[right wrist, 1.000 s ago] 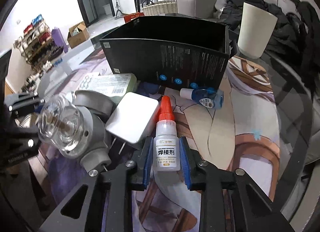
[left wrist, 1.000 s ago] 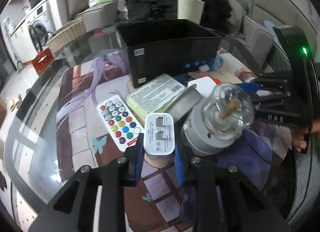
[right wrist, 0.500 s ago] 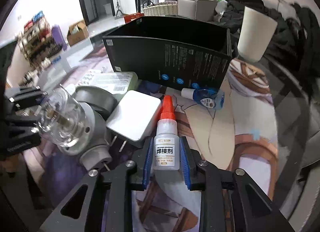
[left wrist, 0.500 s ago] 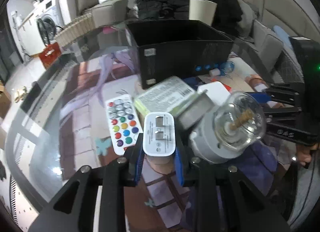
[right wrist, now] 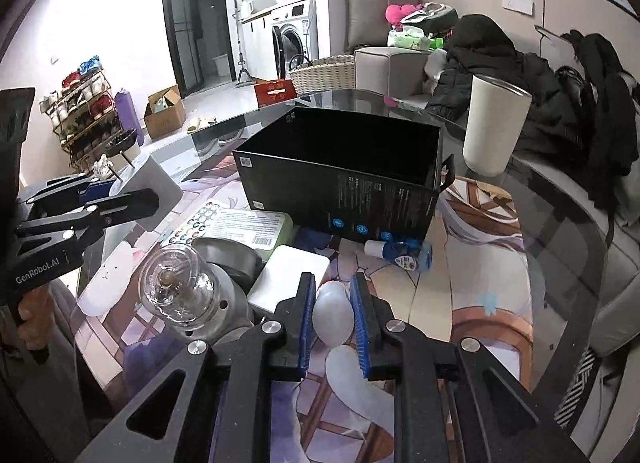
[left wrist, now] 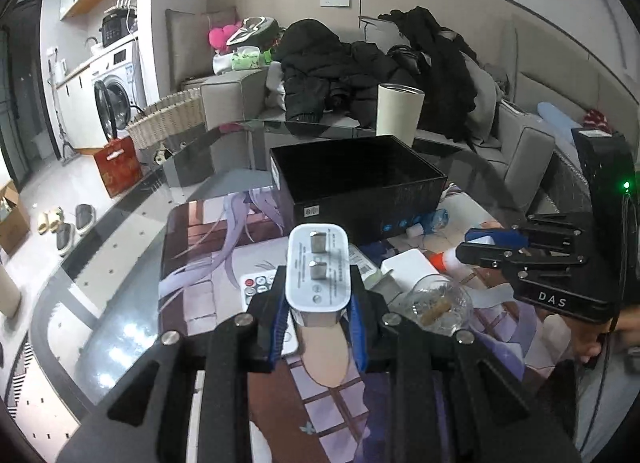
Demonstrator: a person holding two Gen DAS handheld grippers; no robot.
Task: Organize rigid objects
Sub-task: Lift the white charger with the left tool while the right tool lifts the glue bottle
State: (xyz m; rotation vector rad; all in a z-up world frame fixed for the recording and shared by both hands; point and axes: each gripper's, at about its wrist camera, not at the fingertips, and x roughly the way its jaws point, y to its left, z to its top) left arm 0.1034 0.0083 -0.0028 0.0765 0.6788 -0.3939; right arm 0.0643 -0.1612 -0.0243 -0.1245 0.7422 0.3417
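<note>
My left gripper (left wrist: 318,303) is shut on a white plug adapter (left wrist: 318,269) and holds it above the mat, short of the open black box (left wrist: 356,179). My right gripper (right wrist: 332,315) is shut on a small white glue bottle (right wrist: 333,319), seen end-on from its bottom; in the left wrist view its red cap (left wrist: 440,261) shows beside the right gripper (left wrist: 476,245). The black box (right wrist: 344,171) stands just ahead of it. The left gripper (right wrist: 112,199) shows at the left with the adapter (right wrist: 148,187).
On the printed mat lie a glass-domed grey motor (right wrist: 188,295), a white charger block (right wrist: 292,275), a green-edged box (right wrist: 248,227), a colour-button remote (right wrist: 192,223) and a blue bottle (right wrist: 404,253). A white cup (right wrist: 494,127) stands behind the box. The glass table's edge (right wrist: 580,231) curves at right.
Both grippers have risen off the table with their objects. The left one lifted the adapter and tilted toward the black box. The right one tipped up, so the glue bottle now shows end-on.
</note>
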